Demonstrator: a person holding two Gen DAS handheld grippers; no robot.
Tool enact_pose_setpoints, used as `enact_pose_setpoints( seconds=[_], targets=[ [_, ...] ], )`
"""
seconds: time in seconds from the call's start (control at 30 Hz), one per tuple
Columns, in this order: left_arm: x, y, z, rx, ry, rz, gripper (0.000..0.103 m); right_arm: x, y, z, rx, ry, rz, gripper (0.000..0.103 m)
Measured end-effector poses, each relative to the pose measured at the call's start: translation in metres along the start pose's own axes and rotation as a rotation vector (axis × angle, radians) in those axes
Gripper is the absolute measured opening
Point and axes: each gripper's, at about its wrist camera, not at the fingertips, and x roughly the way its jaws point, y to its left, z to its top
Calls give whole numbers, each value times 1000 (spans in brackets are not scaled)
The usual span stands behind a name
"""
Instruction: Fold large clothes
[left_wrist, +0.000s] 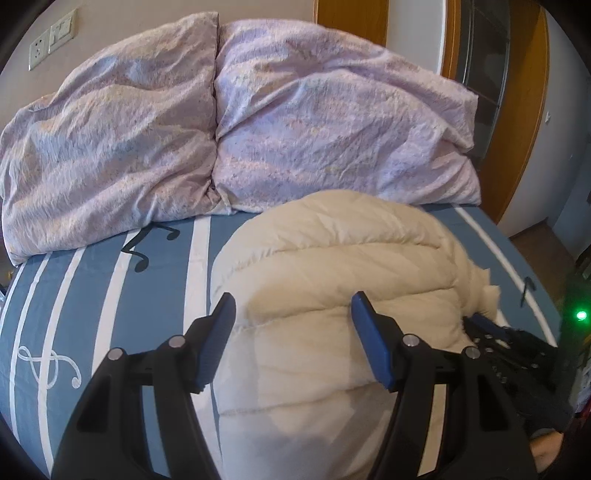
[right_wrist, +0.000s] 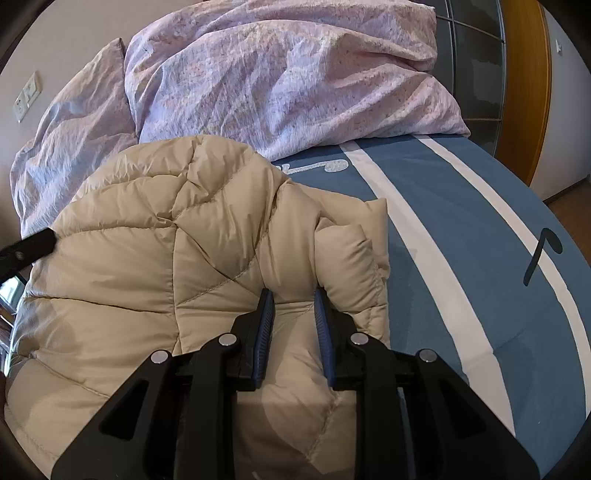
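- Bed (left_wrist: 110, 280): blue striped sheet, lilac pillows (left_wrist: 332, 122) at its head.
- Puffer jacket (right_wrist: 147, 258): mid-bed, just below the pillows; looks light, springy, slippery, so take hold at quilted seams.
- Right hand-held gripper (right_wrist: 293, 310): pinching a jacket fold.
- Left hand-held gripper (left_wrist: 293, 314): spread wide over the jacket.

We see a jacket (left_wrist: 332, 295) lying on the bed (left_wrist: 110, 295), in front of two pillows (left_wrist: 110, 129) that stand side by side at the head of the bed, touching each other. The far end of the jacket reaches the right pillow (left_wrist: 332, 122). Behind the pillows is the wall, with sockets (left_wrist: 51, 40) on its left part, and a door frame (left_wrist: 532, 110) is to the right of the bed. Our left gripper (left_wrist: 293, 306) is over the near part of the jacket, one finger on each side of a bulge. Our right gripper (right_wrist: 293, 306) is at the right edge of the jacket, with a fold between its fingers. To the right of the jacket the bed lies bare.
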Motion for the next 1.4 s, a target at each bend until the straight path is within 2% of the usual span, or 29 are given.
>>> enact_pose_setpoints(
  seconds=[0.33, 0.73, 1.4],
  targets=[
    [33, -2, -21, 27, 25, 26, 73, 0, 0, -3, -6, -28, -3, 24],
    [48, 2, -40, 0, -11, 26, 78, 0, 1, -7, -20, -60, -11, 24],
    [59, 9, -45, -45, -7, 20, 87, 1, 0, -9, -10, -72, -8, 25]
  ],
)
